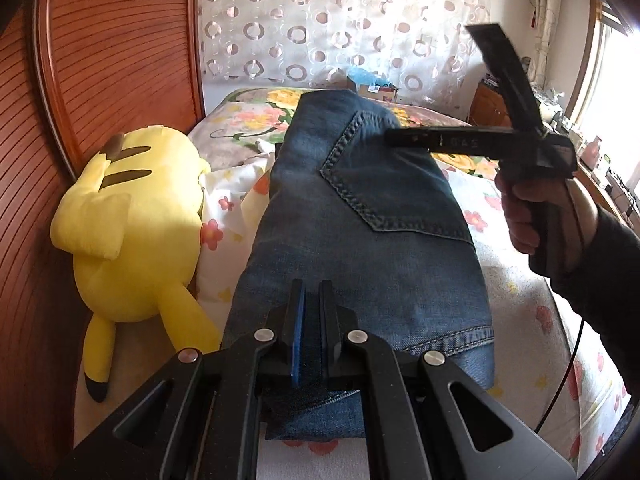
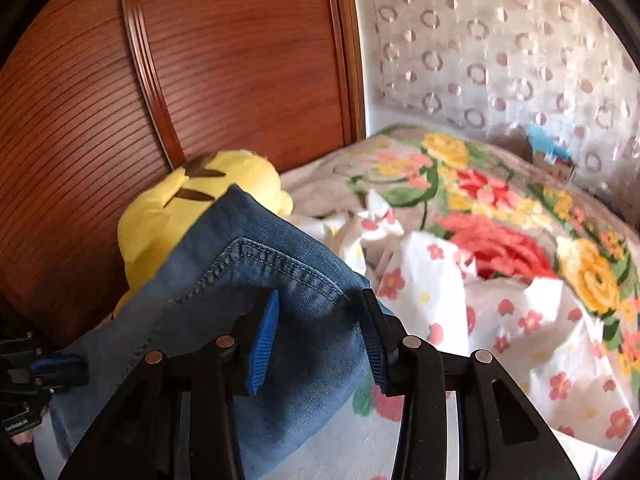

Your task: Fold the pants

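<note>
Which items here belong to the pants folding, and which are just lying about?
Part of the job:
- jeans
- left hand-held gripper, shut on the jeans
- right hand-held gripper, open over the jeans

Lying about:
- yellow plush toy
- floral bedding
- boxes by the curtain

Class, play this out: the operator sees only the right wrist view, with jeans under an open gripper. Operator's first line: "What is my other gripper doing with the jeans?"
Observer: The left gripper is shut on the near edge of the jeans.
Operator: Is my right gripper touching the denim?
Observer: From the left wrist view, the right gripper stands open, one finger low over the back pocket; contact cannot be told.
Operator: How does the yellow plush toy lie?
Observer: The yellow plush toy lies stretched along the wooden headboard, its feet toward the camera, apart from the jeans.
</note>
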Motion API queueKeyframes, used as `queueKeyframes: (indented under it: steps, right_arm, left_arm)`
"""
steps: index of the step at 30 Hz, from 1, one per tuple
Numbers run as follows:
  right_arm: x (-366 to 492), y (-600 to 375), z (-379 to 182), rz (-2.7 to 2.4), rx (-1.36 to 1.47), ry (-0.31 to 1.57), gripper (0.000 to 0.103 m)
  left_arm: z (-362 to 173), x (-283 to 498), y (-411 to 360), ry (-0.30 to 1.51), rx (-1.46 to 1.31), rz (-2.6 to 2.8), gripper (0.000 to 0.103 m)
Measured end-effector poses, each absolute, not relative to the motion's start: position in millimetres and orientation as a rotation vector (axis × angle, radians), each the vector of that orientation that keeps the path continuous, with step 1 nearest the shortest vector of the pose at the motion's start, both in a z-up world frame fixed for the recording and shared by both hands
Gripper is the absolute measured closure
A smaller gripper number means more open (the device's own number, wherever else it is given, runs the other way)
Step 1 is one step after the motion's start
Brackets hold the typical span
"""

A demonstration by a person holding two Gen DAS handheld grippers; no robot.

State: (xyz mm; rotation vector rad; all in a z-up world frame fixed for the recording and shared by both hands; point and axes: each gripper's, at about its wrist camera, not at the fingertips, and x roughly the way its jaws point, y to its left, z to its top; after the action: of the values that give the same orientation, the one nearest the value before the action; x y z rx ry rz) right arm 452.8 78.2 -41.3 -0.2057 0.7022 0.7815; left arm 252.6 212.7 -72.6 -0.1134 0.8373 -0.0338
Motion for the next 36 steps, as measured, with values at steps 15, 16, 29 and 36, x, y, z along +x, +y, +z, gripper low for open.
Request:
queueKeyframes:
  steps: [15,16,29,36]
  right_arm:
    - [344.6,13.0,5.7,0.749,-0.157,0.607,0.061]
    - [336.1,7.2,6.8,0.750,-0.152,0.602,0.061]
    - [221.7,-95.6,23.4,0.633,-0.117,0.523,0.061]
    - [173.7,-144.3,26.3,0.549,-0.091,0.498,0.061]
  left_arm:
    - [-34.4,220.8,183.1,0.753,-0.068,-0.008,0.086]
    - [-32.6,218.8,180.2,0.749,-0.067,-0.012,0.085]
    - [-4.8,185.3,112.0,0.676,-0.011,-0.143,0.059]
    - [8.9,164.5,74.6,0.622,0.017,-0.205,0.024]
